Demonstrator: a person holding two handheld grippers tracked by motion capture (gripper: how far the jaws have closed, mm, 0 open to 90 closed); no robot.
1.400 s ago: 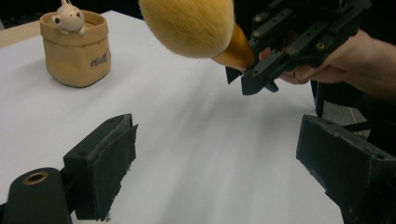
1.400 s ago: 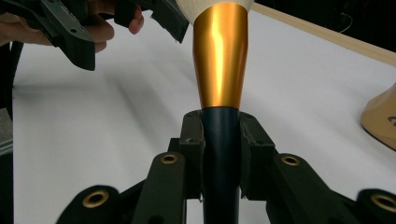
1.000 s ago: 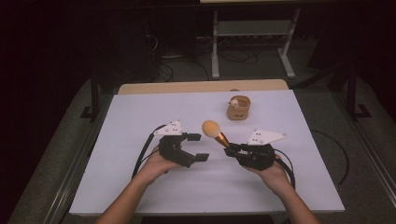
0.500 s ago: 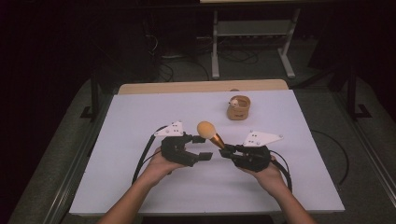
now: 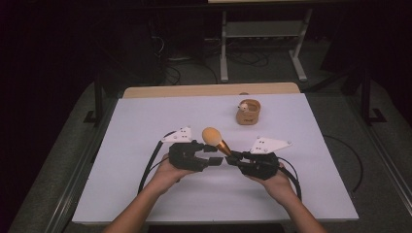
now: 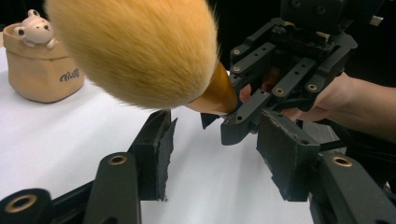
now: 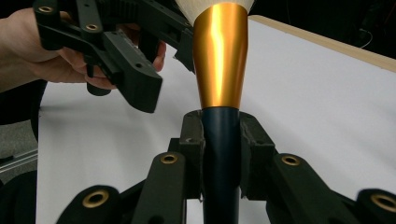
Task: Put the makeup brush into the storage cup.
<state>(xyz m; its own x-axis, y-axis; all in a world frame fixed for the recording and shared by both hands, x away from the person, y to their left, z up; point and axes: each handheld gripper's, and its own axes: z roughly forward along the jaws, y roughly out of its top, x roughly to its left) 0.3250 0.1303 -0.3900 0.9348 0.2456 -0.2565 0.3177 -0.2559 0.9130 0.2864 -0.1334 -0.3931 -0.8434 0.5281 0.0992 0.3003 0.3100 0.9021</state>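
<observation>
A makeup brush with a fluffy orange head [image 5: 212,136], a gold ferrule [image 7: 219,56] and a dark handle sticks up and to the left out of my right gripper [image 5: 233,157], which is shut on the handle [image 7: 220,126]. My left gripper [image 5: 213,155] faces it from the left. Its jaws have just been closing and stand on either side of the space under the brush head [image 6: 135,51], while its pads [image 6: 164,140] touch nothing. Both grippers hover just over the white table [image 5: 145,121].
A tan pouch-shaped holder with a small bear figure on its rim [image 5: 248,112] stands farther back, to the right of centre, and shows at the upper left in the left gripper view [image 6: 42,70]. Cables trail from both grippers toward the near edge.
The right gripper has carried the brush a little to the left, toward the left gripper. The left gripper's jaws have narrowed while the hand stayed put.
</observation>
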